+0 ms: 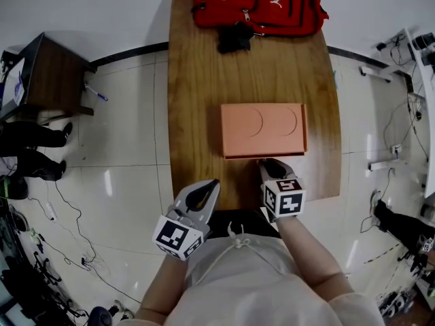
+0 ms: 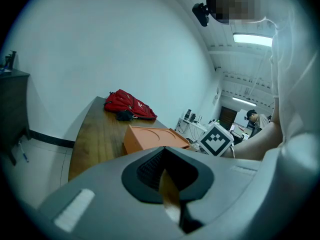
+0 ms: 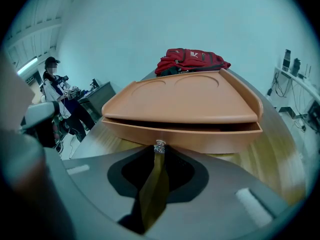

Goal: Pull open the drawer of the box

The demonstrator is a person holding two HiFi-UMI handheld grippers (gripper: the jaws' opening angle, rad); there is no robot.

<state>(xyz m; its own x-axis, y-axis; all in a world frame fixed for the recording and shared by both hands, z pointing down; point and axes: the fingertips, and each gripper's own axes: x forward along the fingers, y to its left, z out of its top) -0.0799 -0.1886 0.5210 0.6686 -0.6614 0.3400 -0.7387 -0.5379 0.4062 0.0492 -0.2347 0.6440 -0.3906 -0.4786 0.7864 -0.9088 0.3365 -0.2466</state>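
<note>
An orange box lies flat on the wooden table, and its top shows two round recesses. Its drawer front faces me and stands out slightly, with a dark gap under the lid. My right gripper is at the middle of that front, its tips closed on the small metal drawer knob. My left gripper hangs over the table's near edge, left of the box and apart from it, shut with nothing in it. In the left gripper view the box lies ahead beyond the jaws.
A red backpack with a black item in front of it lies at the table's far end. A dark side table stands on the tiled floor to the left. Cables trail on the floor at both sides. A person stands off to the left.
</note>
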